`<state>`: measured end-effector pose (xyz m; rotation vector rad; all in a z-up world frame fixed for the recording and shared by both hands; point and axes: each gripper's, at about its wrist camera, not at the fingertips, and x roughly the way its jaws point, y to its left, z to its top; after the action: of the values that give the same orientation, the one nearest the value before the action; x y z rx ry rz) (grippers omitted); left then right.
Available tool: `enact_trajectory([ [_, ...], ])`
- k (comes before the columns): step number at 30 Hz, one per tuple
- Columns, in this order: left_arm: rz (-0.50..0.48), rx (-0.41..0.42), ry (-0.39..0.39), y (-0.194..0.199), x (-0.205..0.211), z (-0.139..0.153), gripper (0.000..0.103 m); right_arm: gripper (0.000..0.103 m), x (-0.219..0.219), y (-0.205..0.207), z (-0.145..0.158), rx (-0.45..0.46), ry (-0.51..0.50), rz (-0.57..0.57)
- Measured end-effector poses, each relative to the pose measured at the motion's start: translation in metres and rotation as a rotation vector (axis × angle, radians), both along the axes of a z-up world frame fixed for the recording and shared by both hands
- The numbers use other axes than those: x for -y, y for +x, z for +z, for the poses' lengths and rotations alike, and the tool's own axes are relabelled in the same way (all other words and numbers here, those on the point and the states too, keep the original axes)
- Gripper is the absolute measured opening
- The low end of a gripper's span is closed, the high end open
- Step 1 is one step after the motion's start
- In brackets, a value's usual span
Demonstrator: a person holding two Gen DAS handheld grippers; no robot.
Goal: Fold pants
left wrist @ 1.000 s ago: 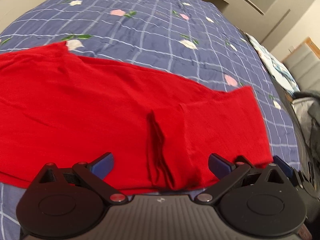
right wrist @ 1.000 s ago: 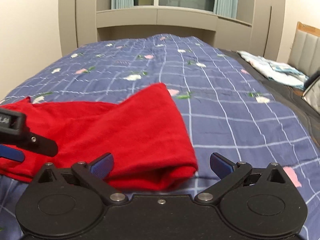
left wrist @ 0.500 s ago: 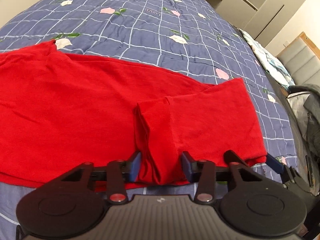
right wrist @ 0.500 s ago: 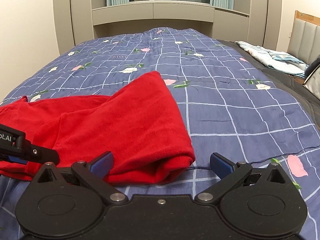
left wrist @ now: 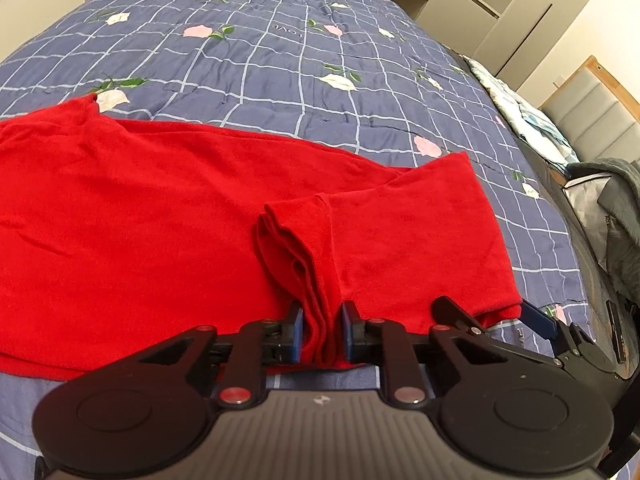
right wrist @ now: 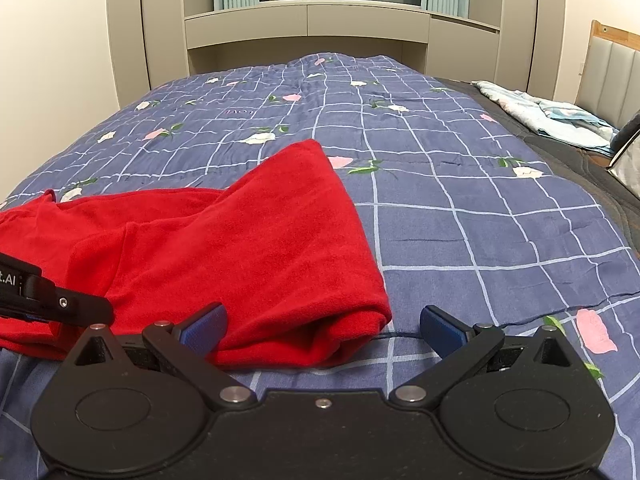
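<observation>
Two blue-padded grippers: left hand-held gripper point(left wrist: 321, 332) pinches soft red pants' point(left wrist: 160, 220) bunched fold, right hand-held gripper point(right wrist: 322, 326) wide; checked floral quilt point(right wrist: 460, 208) w/ "LOVE".

A blue checked bedspread point(right wrist: 460, 208) with printed flowers is covering the bed. A pale folded blanket point(right wrist: 548, 116) is lying near the padded headboard point(right wrist: 612, 76), and what may be a grey bag point(left wrist: 600, 216) is sitting beside it.

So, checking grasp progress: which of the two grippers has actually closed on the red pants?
The left gripper: it pinches the bunched edge of the red pants. The right gripper is wide open.
</observation>
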<state>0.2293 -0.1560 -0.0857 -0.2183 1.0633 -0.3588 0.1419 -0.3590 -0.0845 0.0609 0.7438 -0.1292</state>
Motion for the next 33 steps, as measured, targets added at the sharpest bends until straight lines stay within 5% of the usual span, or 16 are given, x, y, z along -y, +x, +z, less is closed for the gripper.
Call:
enact_trajectory([
  [15,-0.019,0.107,-0.012,-0.008,-0.011,0.028,0.014,0.102,-0.006,-0.006,0.017,0.066,-0.024,0.018],
  [24,0.014,0.142,0.048,-0.013,-0.081,0.061,0.014,0.102,-0.035,-0.001,0.048,0.133,-0.041,0.103],
  [33,0.086,0.053,0.08,-0.008,-0.15,0.023,0.015,0.102,-0.087,0.012,0.033,0.056,-0.059,0.211],
])
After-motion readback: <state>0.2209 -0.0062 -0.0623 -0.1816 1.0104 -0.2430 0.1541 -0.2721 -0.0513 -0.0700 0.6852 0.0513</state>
